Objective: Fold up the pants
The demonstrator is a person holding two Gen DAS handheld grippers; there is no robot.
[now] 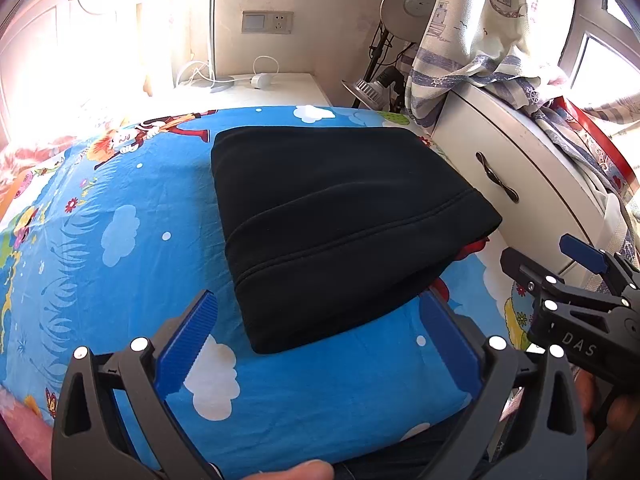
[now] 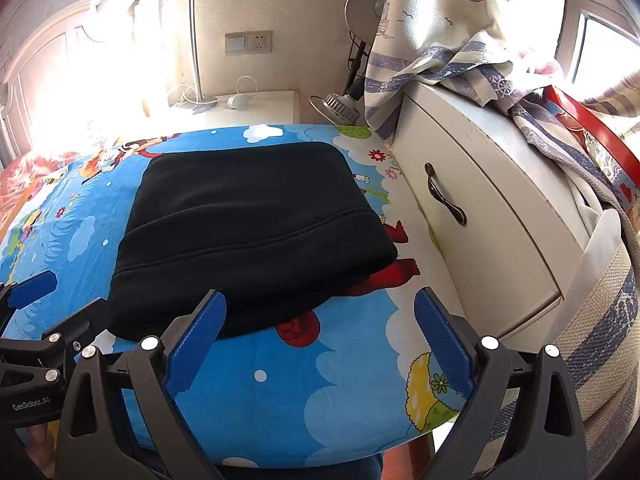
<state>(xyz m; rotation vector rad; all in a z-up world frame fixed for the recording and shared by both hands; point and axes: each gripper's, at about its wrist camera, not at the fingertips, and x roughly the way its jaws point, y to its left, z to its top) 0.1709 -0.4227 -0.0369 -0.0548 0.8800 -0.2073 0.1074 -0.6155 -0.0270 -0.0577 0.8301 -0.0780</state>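
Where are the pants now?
Folded pants lie on the blue sheet, centre of both views, right edge near the white cabinet.

Left gripper: jaws spread wide, blue pads facing each other, nothing between them. A fingertip of the holding hand shows at the bottom edge of its own view.

Right gripper: also spread wide and holding nothing. In the left wrist view it sits at the right, level with the left one and just beside it, jaws apart, hand partly visible under its body. Both point forward, roughly parallel.
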